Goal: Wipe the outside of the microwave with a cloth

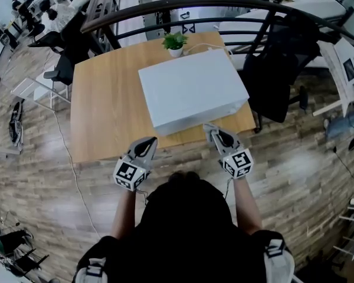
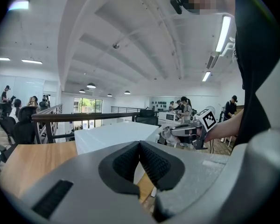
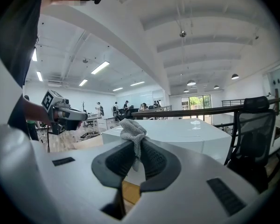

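Observation:
The white microwave (image 1: 192,93) stands on the wooden table (image 1: 103,111), near its front edge. My right gripper (image 1: 210,130) is just in front of the microwave's front right corner, shut on a small grey cloth (image 3: 132,132) that sticks up between the jaws. In the right gripper view the microwave (image 3: 186,134) lies straight ahead. My left gripper (image 1: 148,142) hangs at the table's front edge, left of the microwave's front face, shut with nothing in it. From the left gripper view I see the microwave (image 2: 114,135) and the right gripper (image 2: 189,131) beyond my shut jaws.
A small potted plant (image 1: 174,42) stands behind the microwave at the table's far edge. A black office chair (image 1: 283,63) is close to the table's right side. A dark railing (image 1: 183,7) curves behind the table. Wooden floor surrounds the person.

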